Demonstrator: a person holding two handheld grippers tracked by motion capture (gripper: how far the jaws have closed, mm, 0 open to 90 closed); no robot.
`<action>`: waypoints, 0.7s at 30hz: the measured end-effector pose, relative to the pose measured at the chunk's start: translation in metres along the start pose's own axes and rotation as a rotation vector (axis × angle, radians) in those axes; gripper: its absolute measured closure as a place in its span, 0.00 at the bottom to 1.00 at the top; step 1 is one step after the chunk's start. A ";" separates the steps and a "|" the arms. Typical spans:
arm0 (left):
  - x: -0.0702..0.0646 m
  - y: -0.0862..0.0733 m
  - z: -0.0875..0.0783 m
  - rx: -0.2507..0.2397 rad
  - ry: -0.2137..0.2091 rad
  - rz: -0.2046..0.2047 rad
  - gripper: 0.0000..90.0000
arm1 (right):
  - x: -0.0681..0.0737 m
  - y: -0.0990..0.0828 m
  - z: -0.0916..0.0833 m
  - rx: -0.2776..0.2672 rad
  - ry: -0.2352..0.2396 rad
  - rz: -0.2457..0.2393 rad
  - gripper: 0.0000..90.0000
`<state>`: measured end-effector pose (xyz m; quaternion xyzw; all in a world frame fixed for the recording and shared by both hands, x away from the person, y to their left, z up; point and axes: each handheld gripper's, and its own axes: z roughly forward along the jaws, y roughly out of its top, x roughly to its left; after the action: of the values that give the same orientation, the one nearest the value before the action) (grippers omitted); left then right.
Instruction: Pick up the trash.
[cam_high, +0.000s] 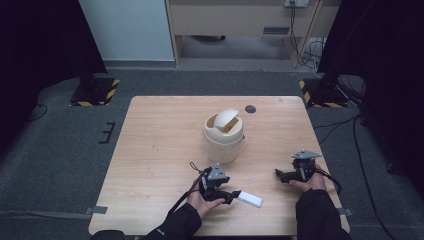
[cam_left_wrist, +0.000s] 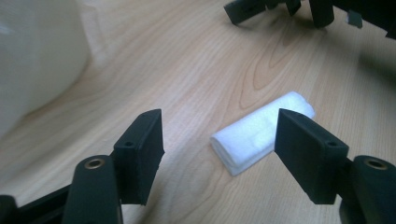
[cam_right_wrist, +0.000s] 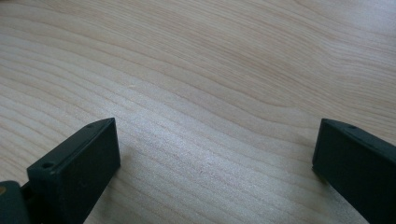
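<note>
Now the folded white tissue lies flat on the wooden table, close to the near edge and a little right of the middle. It is an oblong pad, and from above its long axis runs from near-right to far-left, with the far-left end pointing at the left gripper. In the left gripper view the tissue sits slanted in front of the jaws, more toward the right jaw, whose tip covers part of its edge; I cannot tell if that jaw touches it.

The left gripper stands quite wide apart, wider than the tissue is thick, and its pads do not press on anything. Its tips are just beside the tissue, low over the table.

The right gripper rests near the right edge of the table, well apart from the tissue. In its own view the right gripper is spread wide over bare wood, with nothing between the jaws.

A cream small bin with a swing lid stands at the middle of the table, farther away than the left gripper.
</note>
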<state>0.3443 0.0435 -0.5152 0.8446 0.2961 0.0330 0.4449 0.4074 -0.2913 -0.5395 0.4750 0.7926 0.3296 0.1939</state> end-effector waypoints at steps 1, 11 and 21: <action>-0.001 0.000 0.003 0.011 -0.005 0.001 0.38 | 0.000 0.000 0.000 0.000 0.000 0.000 0.01; -0.007 0.002 0.018 0.053 -0.005 -0.007 0.49 | 0.000 0.000 0.000 -0.001 0.000 0.000 0.01; -0.009 0.000 0.023 0.095 -0.001 -0.002 0.63 | 0.000 0.000 0.000 -0.001 0.000 -0.004 0.01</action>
<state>0.3447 0.0219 -0.5269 0.8644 0.2980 0.0183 0.4046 0.4073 -0.2913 -0.5395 0.4736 0.7933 0.3294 0.1947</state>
